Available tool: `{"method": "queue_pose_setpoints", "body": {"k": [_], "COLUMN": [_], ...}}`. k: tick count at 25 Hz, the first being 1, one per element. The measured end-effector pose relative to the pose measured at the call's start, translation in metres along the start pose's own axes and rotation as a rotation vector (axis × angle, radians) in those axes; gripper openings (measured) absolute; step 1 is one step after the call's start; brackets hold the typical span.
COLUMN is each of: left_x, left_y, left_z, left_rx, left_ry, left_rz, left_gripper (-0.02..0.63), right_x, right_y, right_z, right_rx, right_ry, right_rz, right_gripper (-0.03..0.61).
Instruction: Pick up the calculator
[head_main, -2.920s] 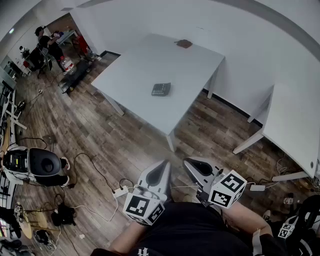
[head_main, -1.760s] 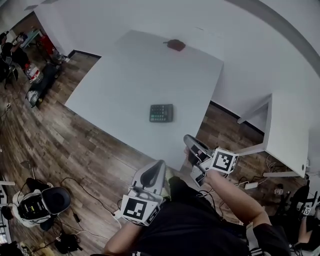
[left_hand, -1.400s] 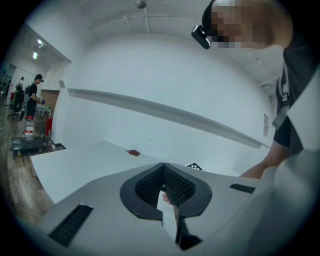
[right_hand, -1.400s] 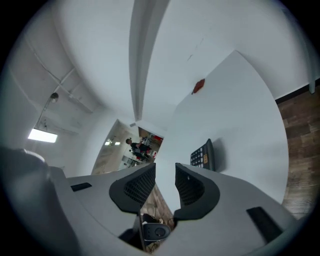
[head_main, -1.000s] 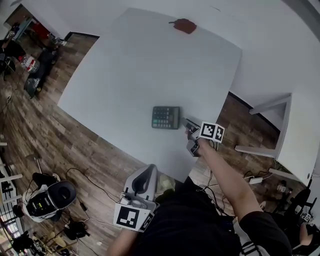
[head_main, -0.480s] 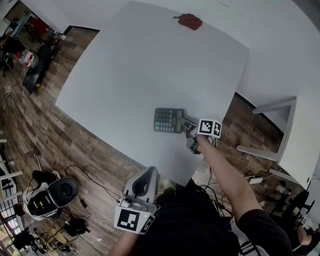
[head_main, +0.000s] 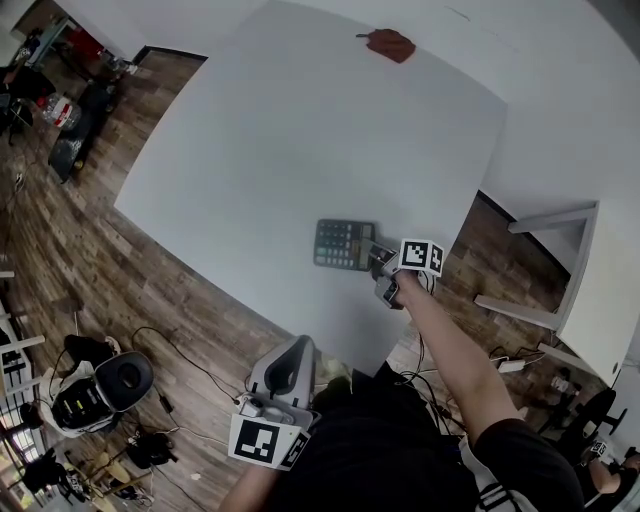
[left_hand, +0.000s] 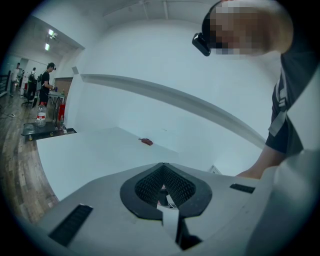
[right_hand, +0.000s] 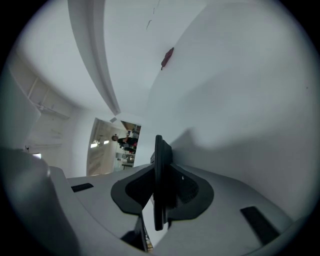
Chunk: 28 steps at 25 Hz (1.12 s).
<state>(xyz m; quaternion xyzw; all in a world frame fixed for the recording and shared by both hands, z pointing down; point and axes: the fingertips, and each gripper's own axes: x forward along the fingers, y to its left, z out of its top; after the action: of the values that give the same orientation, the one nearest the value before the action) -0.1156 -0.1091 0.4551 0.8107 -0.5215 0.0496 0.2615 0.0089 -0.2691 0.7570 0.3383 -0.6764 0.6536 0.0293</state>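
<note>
The dark calculator lies flat on the white table, near its front right edge. My right gripper reaches in from the right, with the calculator's right edge between its jaws. In the right gripper view the calculator shows edge-on as a thin dark slab. The right gripper is closing, and both pads lie against the slab. My left gripper hangs low in front of the table over the floor. Its jaws meet at the tip in the left gripper view, with nothing held.
A small reddish-brown object lies at the table's far side. A second white table stands to the right. Cables and a black device lie on the wooden floor at the left. People stand far off at the upper left.
The right gripper has sunk onto the calculator's right edge and its jaws have narrowed round it. The left gripper has hardly moved.
</note>
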Motion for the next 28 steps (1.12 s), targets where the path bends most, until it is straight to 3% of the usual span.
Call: {"method": "queue_pose_setpoints", "body": {"k": [12,28], "left_x": [0.000,-0.011], "left_y": [0.001,-0.010], "left_z": [-0.002,0.006], "left_rx": [0.001,0.033], "left_ry": [-0.002,-0.051], "left_rz": [0.004,-0.029], "left_gripper": [0.006,0.006], "right_x": [-0.007,-0.050], "right_y": [0.011,0.097], "right_z": [0.007,0.009], "right_rx": [-0.053,-0.049], "right_ry": [-0.010,-0.076], "right_rz": [0.038,0.174], "right_gripper": [0.064,0.065]}}
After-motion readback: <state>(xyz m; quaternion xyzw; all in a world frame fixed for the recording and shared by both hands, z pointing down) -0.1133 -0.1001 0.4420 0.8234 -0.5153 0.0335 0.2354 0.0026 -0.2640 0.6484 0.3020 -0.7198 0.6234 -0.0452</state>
